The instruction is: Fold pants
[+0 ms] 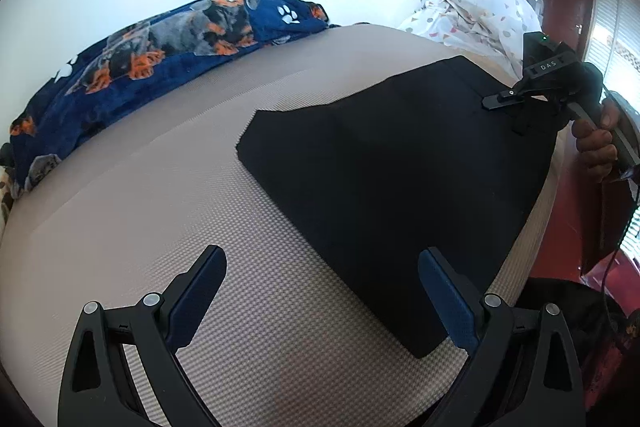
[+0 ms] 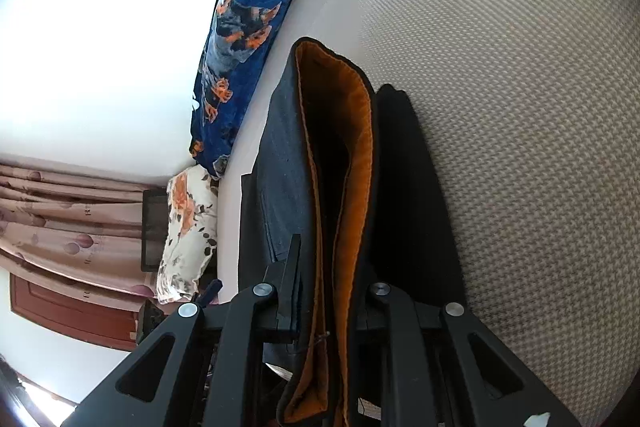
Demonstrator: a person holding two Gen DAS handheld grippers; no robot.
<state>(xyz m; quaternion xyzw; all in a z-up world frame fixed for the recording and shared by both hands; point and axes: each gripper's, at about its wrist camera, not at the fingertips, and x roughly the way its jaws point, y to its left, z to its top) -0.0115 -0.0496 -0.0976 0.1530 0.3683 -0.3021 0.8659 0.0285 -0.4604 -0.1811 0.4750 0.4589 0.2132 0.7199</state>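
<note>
Looking across the bed from my left side, I see the black pants [image 1: 400, 167] lying flat on the beige mattress [image 1: 200, 207], already doubled into a broad slab with one clean straight edge running toward me and a corner just inside my left gripper [image 1: 322, 291]. That gripper hovers above the mattress with its blue pads [image 1: 448, 303] spread wide and nothing between them. My right gripper [image 1: 498, 101] sits at the far end of the garment, and its own camera shows the jaws pinched together on the waistband, the orange lining [image 2: 340, 187] standing up between the fingers. I judge the cloth to be a fairly thick, soft weave: light enough to lift with one pinch, but limp, so any unsupported stretch will sag and drag. The layers look loose against each other, and a grip that catches only the top ply would peel the fold open, so I would bite through the whole stack. The best holds seem to be the waistband, where the lining and seams give body, and the near corner or hem edge by my left pads. The textured mattress should give some friction, which helps hold the fold line but may snag a dragged edge.
</note>
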